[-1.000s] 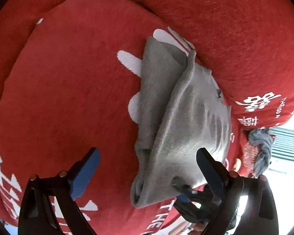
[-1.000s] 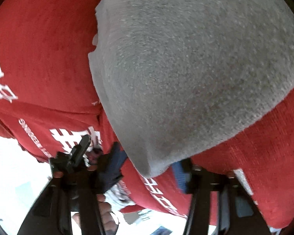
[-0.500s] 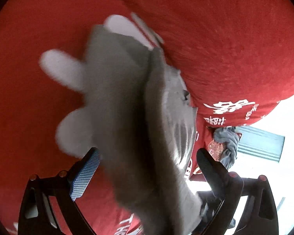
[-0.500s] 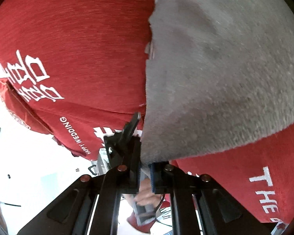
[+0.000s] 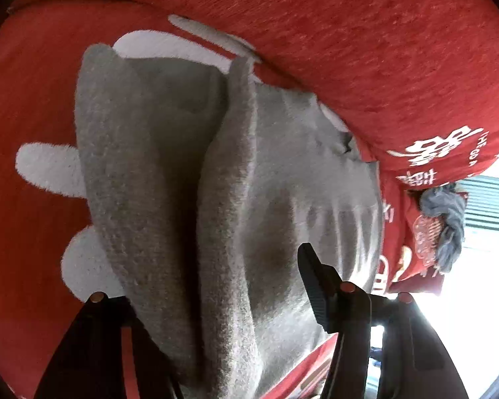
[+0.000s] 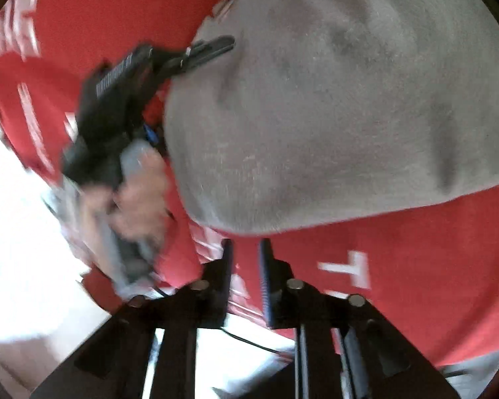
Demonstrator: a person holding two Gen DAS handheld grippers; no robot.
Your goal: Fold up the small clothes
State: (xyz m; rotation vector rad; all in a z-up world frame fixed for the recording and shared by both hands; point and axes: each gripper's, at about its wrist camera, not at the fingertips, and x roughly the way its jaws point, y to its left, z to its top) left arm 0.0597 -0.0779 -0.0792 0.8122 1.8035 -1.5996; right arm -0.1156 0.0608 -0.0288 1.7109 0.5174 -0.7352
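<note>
A grey garment [image 5: 282, 183] lies folded lengthwise on a red printed cover [image 5: 33, 106], its thick folded edge running toward me. My left gripper [image 5: 216, 276] straddles that near end with its jaws closing. The cloth bulges between them and hides the left finger, while the right finger [image 5: 312, 279] rests against the top layer. In the right wrist view the same garment [image 6: 332, 116] fills the upper right, and the left gripper [image 6: 209, 50] with a person's hand [image 6: 133, 199] reaches onto its left edge. My right gripper [image 6: 246, 249] hangs just below the garment's hem, jaws opening, only red cover between them.
A red back cushion [image 5: 349, 50] rises behind the garment. Another bunched grey cloth [image 5: 445, 222] hangs at the cover's right end beside a slatted panel [image 5: 492, 206]. Bright floor [image 6: 23, 249] shows past the cover's edge at the left.
The left gripper slid over the garment's near end and its jaws narrowed around it. The right gripper, shut on the hem half a second ago, let go, rolled and drew back.
</note>
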